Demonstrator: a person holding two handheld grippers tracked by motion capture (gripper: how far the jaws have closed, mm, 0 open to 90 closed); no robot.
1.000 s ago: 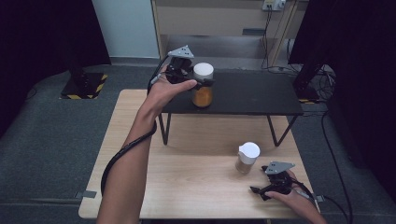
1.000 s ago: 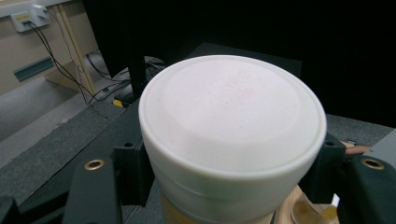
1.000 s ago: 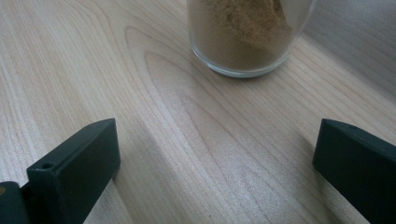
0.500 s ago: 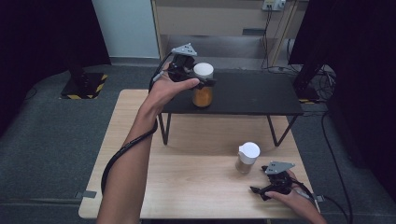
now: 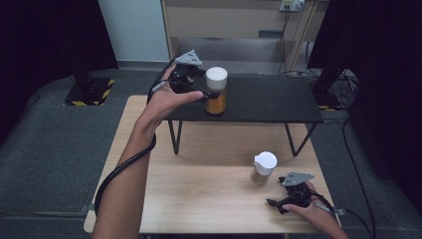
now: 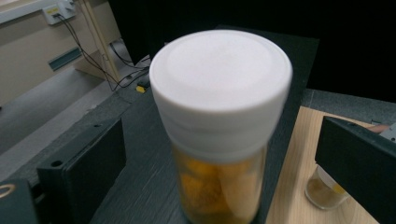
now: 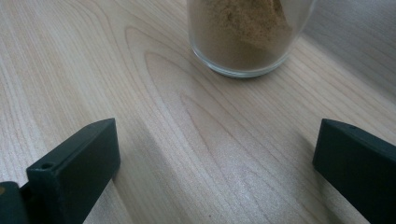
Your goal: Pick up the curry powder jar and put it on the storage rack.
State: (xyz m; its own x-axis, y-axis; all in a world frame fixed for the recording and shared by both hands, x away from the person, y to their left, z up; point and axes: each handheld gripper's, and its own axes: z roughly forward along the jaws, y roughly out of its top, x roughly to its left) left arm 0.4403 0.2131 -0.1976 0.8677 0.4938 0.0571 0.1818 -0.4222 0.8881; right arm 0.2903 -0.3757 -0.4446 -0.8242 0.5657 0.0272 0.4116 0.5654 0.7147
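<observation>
Up on the black shelf (image 5: 259, 102), the left gripper (image 5: 204, 89) has just been opening its jaws, and they now stand wide on either side of the orange jar (image 5: 216, 102) without pressing on it. In the left gripper view the jar (image 6: 219, 140) stands upright right between the two black jaws, its white lid (image 6: 220, 79) close to the camera and a clear gap showing on each side — the pads are off the glass. The jar's base rests on the dark shelf top (image 6: 135, 186), near the shelf's front edge on the gripper's side. A left hand (image 5: 166, 99) wraps the gripper's body from behind, with the cable trailing down along the forearm.

Lower down, the right gripper (image 5: 278, 203) lies low over the wooden table (image 5: 199, 194), held in the right hand (image 5: 311, 211). Its jaws are spread wide with nothing between them; the right gripper view shows bare wood grain in the gap. Just ahead of those jaws — apart from them, not touching — stands the brown jar (image 7: 247, 37), a clear glass of tan powder. From the high view it (image 5: 262, 169) carries a white lid and sits just beyond the right gripper, toward the shelf.
</observation>
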